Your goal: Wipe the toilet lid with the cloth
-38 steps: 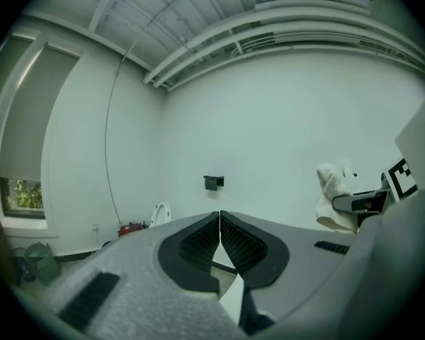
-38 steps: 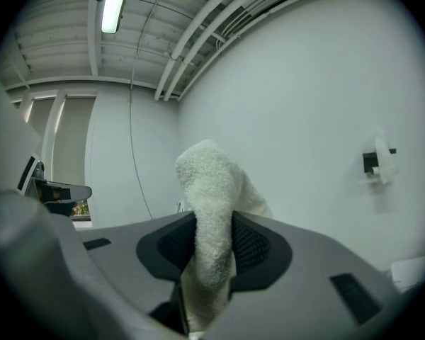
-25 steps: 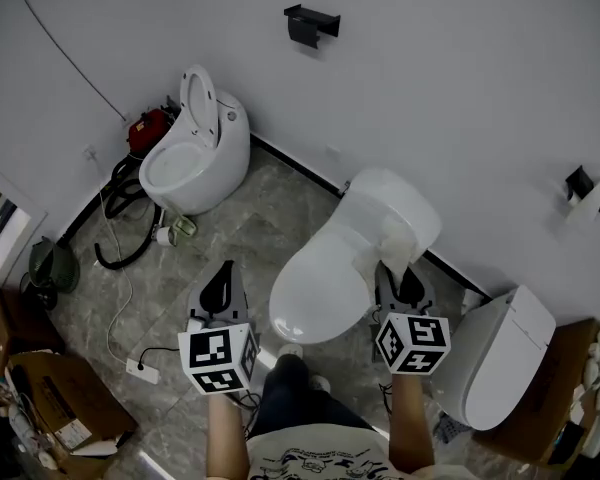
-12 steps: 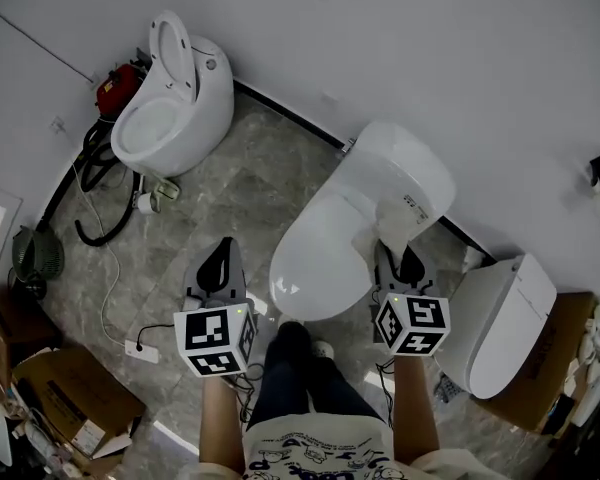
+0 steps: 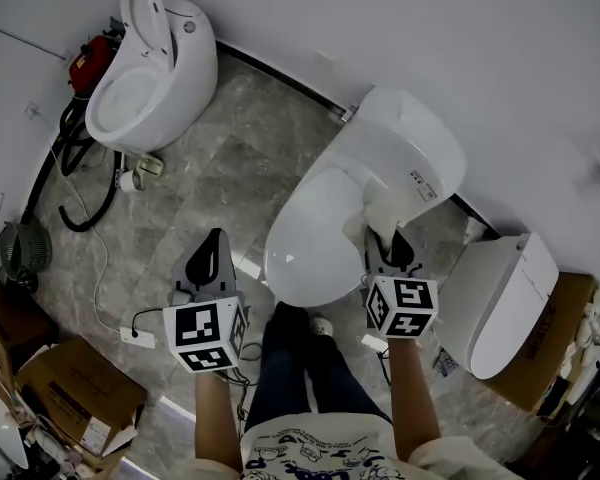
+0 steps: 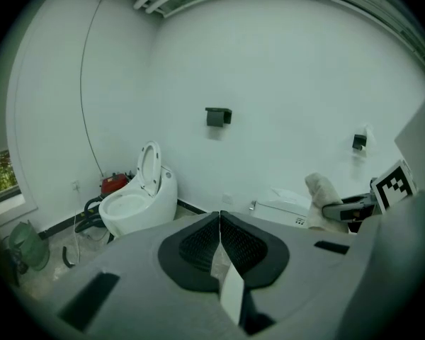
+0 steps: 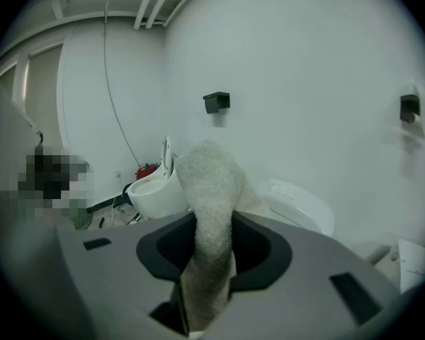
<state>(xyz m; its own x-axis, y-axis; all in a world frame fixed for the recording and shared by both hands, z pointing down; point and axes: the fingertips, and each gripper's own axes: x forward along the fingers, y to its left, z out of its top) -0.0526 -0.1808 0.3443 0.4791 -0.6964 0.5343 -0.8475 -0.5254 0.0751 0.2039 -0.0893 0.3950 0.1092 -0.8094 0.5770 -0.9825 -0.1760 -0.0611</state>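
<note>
Cream-white fluffy cloth [image 7: 211, 190] is pinched between the two jaws of the right gripper [image 7: 211, 225]. It runs up through the gap, bulges out past the fingertips as a rounded wad, and its tail trails back toward the camera.

In the head view the cloth [image 5: 378, 211] appears to rest on the rear right part of the glossy white oval toilet lid [image 5: 310, 248], close to where the lid meets the white toilet body [image 5: 415, 158] behind it. The right gripper [image 5: 390, 251] is at the lid's right edge, with the wad ahead of its tips.

The left gripper [image 5: 213, 260] hangs off the lid's left side over the grey marbled floor tiles [image 5: 230, 168], apart from the lid. Its own view shows the jaws pressed together with nothing between them.

Well to the lid's far left stands a second white toilet with its seat raised [image 5: 145, 63], and a red device [image 5: 88, 60] sits beside it at the wall. Just right of the lid is a third white toilet with its cover down [image 5: 495, 303]. Near the lid's front edge are the person's dark-trousered legs [image 5: 290, 368].
</note>
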